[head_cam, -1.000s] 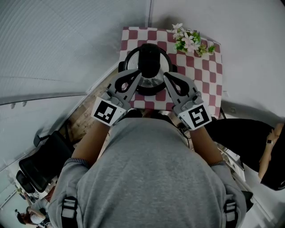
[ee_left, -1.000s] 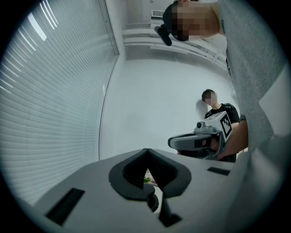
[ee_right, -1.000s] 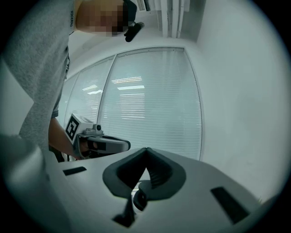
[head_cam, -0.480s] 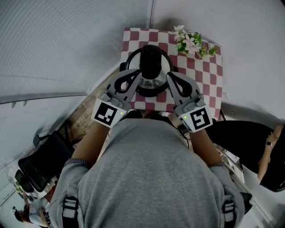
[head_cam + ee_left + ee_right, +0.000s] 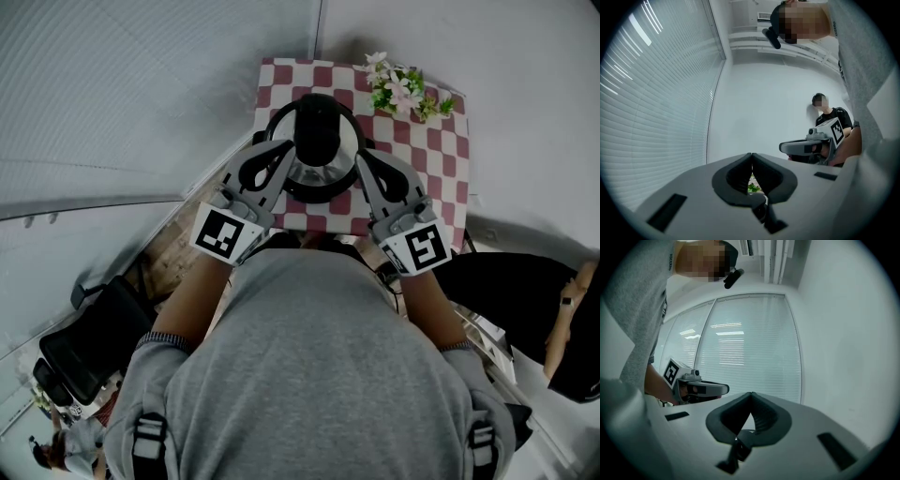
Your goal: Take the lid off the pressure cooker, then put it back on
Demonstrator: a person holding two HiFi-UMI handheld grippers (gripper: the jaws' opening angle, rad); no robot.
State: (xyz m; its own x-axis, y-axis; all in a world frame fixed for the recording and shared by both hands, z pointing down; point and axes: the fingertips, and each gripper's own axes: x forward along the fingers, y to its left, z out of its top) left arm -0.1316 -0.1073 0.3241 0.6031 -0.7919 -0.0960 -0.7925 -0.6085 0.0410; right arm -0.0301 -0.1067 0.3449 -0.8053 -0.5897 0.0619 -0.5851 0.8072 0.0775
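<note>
Over a small bench (image 5: 427, 150) covered in a red-and-white checked cloth, the person's grey left claw (image 5: 751, 156) is pinched fully together on nothing, its tip beside the left flank of the round black-and-steel pressure cooker (image 5: 316, 178). The cooker stands toward the bench's left edge. Its steel lid with a bulky black top handle (image 5: 316, 131) appears seated on the pot. The grey right claw (image 5: 751, 394), likewise closed and empty, flanks the cooker's right side. A sprig of pink-and-white artificial flowers (image 5: 405, 89) lies at the far right corner. With the lid on and neither claw gripping it, the pictures cannot settle whether removal is yet to begin or the lid is already back.
</note>
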